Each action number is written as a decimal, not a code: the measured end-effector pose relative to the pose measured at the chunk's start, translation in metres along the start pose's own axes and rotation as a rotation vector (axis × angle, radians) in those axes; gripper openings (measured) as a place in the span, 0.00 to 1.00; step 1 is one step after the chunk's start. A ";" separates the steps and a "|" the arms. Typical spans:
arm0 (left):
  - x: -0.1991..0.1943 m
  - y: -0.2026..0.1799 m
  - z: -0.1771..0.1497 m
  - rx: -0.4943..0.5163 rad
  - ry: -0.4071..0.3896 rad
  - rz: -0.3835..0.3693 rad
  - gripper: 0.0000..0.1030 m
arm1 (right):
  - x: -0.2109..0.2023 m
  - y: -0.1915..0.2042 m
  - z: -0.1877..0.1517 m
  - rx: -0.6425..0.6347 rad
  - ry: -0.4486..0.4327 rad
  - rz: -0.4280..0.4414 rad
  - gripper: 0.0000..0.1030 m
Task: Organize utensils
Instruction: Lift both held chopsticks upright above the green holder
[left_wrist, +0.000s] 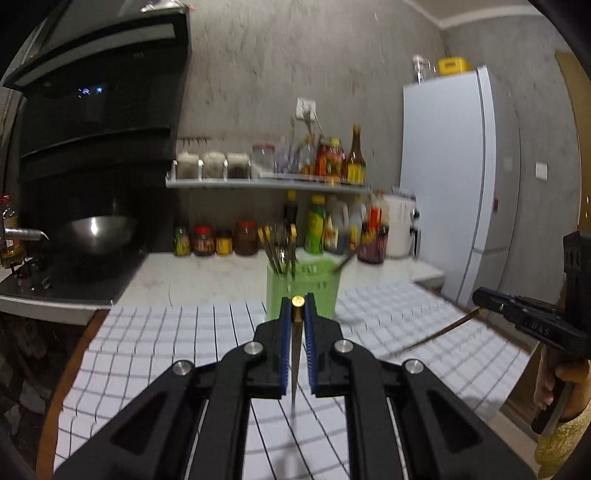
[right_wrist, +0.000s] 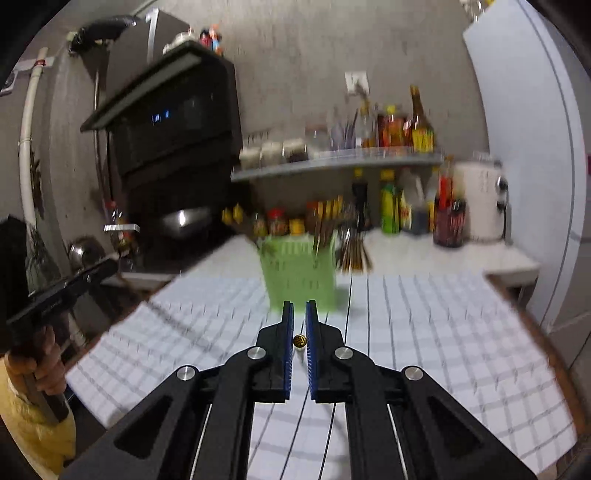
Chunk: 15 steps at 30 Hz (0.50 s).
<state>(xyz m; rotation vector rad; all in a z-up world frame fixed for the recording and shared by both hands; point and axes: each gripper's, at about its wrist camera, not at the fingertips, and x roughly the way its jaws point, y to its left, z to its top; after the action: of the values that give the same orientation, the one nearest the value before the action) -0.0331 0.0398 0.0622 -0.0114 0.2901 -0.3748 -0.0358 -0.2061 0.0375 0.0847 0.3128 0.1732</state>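
A green slotted utensil basket stands on the checked cloth, holding several chopsticks and utensils; it also shows in the right wrist view. My left gripper is shut on a chopstick with a gold cap, held above the cloth just short of the basket. My right gripper is shut on another gold-capped chopstick, also in front of the basket. In the left wrist view the right gripper shows at the right, its chopstick slanting down.
A white checked cloth covers the table. Jars and sauce bottles line the counter behind the basket, under a shelf. A wok sits on the stove at left. A white fridge stands at right.
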 end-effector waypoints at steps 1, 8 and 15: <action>-0.002 0.001 0.003 -0.005 -0.009 0.000 0.07 | 0.000 0.002 0.008 -0.011 -0.017 -0.005 0.07; -0.006 0.011 0.009 -0.025 -0.025 0.012 0.07 | 0.010 -0.002 0.026 -0.022 -0.016 -0.027 0.07; -0.001 0.016 0.016 -0.030 -0.027 0.004 0.07 | 0.012 0.000 0.035 -0.034 -0.024 -0.038 0.07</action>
<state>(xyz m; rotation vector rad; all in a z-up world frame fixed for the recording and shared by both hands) -0.0240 0.0542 0.0770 -0.0454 0.2695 -0.3665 -0.0139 -0.2061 0.0677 0.0471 0.2873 0.1396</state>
